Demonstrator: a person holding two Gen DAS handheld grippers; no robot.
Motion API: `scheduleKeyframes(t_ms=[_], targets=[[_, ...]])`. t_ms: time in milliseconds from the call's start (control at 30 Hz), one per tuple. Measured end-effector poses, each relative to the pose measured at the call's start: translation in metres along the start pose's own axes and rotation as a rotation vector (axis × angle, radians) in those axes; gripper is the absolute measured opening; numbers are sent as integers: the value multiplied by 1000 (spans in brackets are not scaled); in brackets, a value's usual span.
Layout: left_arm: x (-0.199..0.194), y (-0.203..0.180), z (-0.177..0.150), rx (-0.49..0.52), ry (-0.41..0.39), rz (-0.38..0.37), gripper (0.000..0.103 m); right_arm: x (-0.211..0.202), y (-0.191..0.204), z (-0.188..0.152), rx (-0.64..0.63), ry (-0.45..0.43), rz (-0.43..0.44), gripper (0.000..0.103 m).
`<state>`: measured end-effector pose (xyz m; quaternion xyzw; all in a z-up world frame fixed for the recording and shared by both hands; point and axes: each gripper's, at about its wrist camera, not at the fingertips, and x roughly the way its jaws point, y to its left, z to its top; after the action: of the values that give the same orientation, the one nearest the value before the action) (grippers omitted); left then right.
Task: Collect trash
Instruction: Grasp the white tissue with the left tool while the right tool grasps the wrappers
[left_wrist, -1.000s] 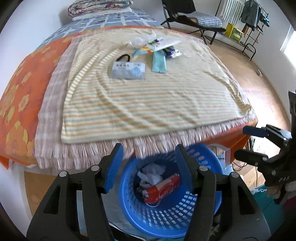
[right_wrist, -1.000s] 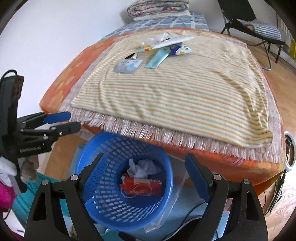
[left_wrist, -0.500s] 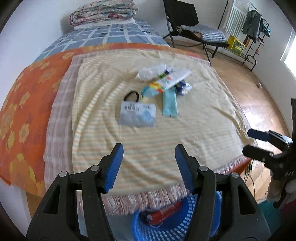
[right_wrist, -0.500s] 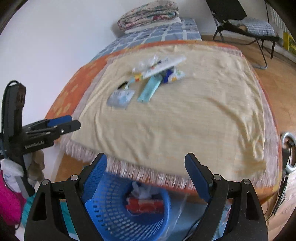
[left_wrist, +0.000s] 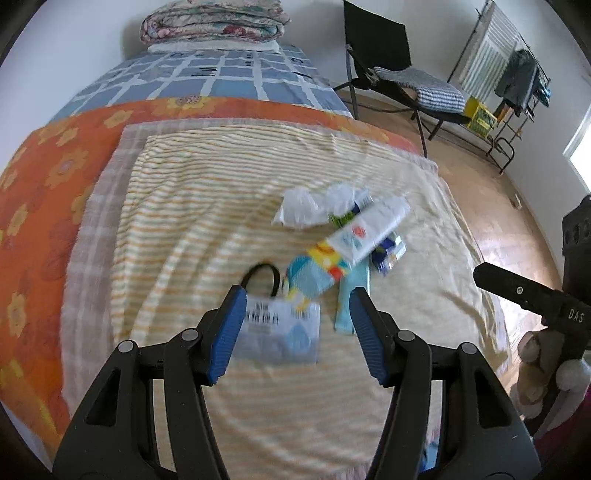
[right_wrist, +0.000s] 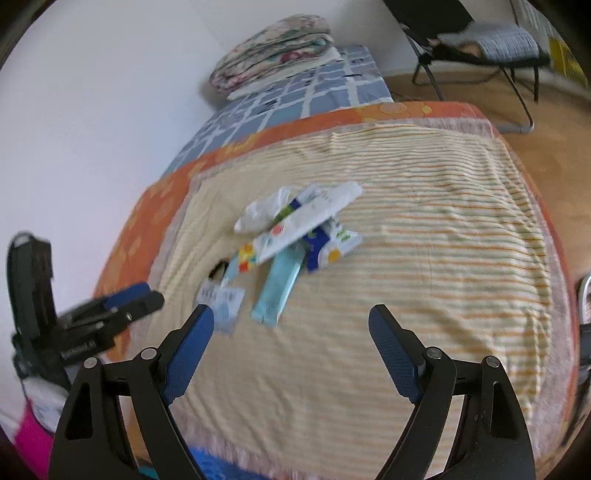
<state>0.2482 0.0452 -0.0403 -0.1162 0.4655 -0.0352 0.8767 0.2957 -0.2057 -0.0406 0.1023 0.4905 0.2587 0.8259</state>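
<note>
A heap of trash lies on the striped yellow blanket (left_wrist: 192, 206): a clear packet with a barcode label (left_wrist: 280, 328), a light blue wrapper (left_wrist: 349, 299), a white and colourful tube-like wrapper (left_wrist: 365, 232), crumpled clear plastic (left_wrist: 299, 206), a blue and white wrapper (left_wrist: 388, 253) and a black loop (left_wrist: 262, 275). My left gripper (left_wrist: 295, 325) is open and empty, just above the clear packet. My right gripper (right_wrist: 291, 347) is open and empty, nearer than the heap (right_wrist: 295, 229). The blue basket's rim (right_wrist: 210, 467) shows at the bottom edge.
The bed has an orange flowered cover (left_wrist: 44, 206) and a blue checked sheet (left_wrist: 207, 81) with folded quilts (left_wrist: 210, 22) at the far end. A black folding chair (left_wrist: 391, 70) and a clothes rack (left_wrist: 517, 81) stand on the wooden floor to the right.
Both grippers have risen from the blue basket and moved forward over the bed toward the heap. The basket has dropped almost out of view. Both stay open.
</note>
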Motion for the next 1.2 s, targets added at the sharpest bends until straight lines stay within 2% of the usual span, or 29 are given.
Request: scheduleKeyframes(t_ms=[200,333,433,500,833,1000,1033,1133,1167,1200], targets=[[34,13,28,-86,8,-39,60,34,-21,37,113,-14,31,85],[53,18,41,-144,15,-82,60,55,-41,49,198,-17,34,85],[68,23,49,-185,19,-109,60,71,-56,53,263,-6,47,77],[76,26,53,-216,23,-133,60,78,-63,55,294,0,58,68],[113,38,62,-314,49,-175,59,103,-69,67,328,-2,96,62],[124,32,62,-298,59,-157,38,113,-72,69,345,-1,104,51],[126,32,62,-300,61,-157,30,115,-74,70,353,-1,106,49],[126,30,63,-303,54,-158,22,119,-76,71,369,-2,120,33],[125,30,63,-298,50,-156,19,119,-77,71,372,-3,131,22],[125,29,63,-296,47,-153,19,120,-77,71,373,-4,138,17]])
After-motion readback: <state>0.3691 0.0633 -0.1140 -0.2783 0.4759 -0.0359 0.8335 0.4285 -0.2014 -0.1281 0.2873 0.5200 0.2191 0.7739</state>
